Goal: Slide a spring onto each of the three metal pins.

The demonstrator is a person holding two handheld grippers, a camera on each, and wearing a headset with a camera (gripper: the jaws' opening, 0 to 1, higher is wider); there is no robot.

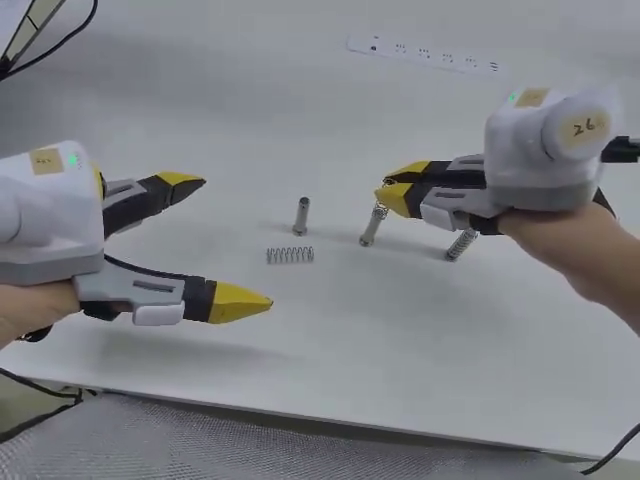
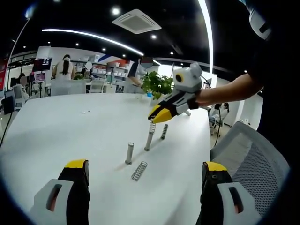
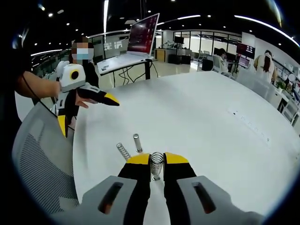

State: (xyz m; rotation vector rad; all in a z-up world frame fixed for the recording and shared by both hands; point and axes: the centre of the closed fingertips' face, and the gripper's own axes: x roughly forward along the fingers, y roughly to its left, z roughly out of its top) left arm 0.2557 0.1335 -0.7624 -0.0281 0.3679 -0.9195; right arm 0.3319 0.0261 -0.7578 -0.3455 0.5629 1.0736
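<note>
One loose spring (image 1: pixel 290 255) lies beside a bare pin (image 1: pixel 302 215).
The right gripper (image 3: pixel 158 164) has its jaws pinching another spring (image 1: pixel 379 213) atop the middle pin (image 1: pixel 370 235), seemingly half-seated; the left gripper (image 1: pixel 234 241) has its jaws spread. The loose spring is light, squashy and rolls easily: grip gently mid-length.

I'm looking into an open-plan office. The work sits on a big white table (image 1: pixel 400 330) with a power strip (image 1: pixel 420 55) lying near its far edge. Overhead, in a dark ceiling, I see long strip lights (image 2: pixel 89 36), small round spotlights and a square air-conditioning vent (image 2: pixel 136 21). Beyond the table there are more desks with people (image 2: pixel 65 68) at them, a screen (image 2: pixel 42 63) up on the wall, an open laptop (image 3: pixel 143 37), a leafy plant (image 2: pixel 157 84) and a grey mesh chair (image 2: pixel 255 159).
</note>
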